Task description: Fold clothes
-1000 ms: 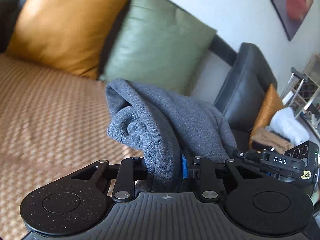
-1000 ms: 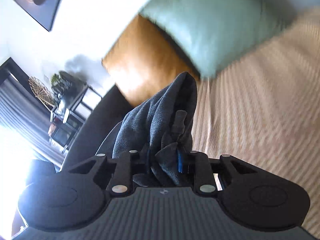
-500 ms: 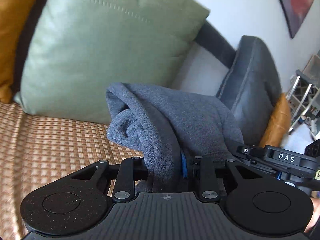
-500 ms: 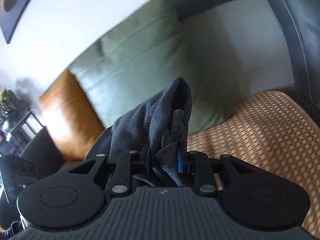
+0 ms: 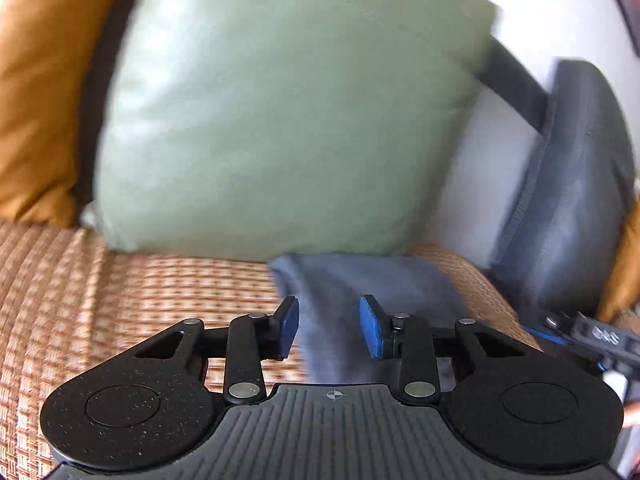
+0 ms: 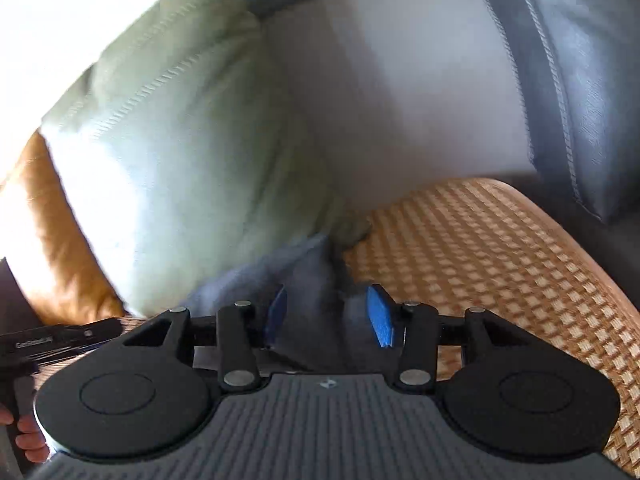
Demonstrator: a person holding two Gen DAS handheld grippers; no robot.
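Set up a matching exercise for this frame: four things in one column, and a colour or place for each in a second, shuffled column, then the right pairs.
Things:
1. garment
2. large cushion
3. cushion at the far left
4. seat cover

Descriptions:
A. mustard orange, leaning on the sofa back
B. grey, lying on the seat between the blue pads
C. woven tan check, under everything
D. pale green, propped behind the garment

Pairs: 1-B, 2-D, 3-A, 4-C
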